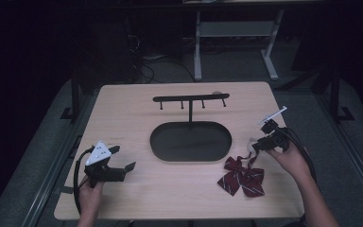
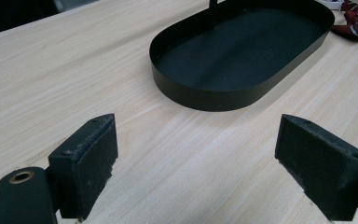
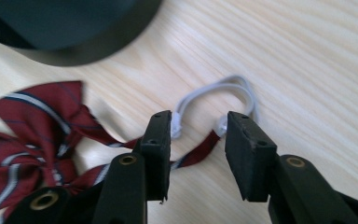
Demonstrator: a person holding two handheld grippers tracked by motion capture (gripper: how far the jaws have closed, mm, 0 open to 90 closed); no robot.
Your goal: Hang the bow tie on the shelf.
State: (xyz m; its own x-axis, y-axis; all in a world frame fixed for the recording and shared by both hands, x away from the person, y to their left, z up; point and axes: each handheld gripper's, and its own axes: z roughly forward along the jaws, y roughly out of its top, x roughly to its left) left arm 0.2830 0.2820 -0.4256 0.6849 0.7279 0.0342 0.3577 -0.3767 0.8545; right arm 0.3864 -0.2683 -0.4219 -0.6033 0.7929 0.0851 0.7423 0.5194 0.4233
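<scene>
Beside bow tie point(image 3: 42, 140), right claw point(image 3: 198, 140) parted.

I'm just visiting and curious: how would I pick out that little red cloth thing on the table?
Find the black oval tray mid-table, then look just right and nearer the person. The bow tie lies flat there by the right gripper: the lone dark red, white-striped cloth, with a white loop.

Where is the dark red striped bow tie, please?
The dark red striped bow tie lies on the table's near right, beside the black oval tray, just before the right gripper.
</scene>
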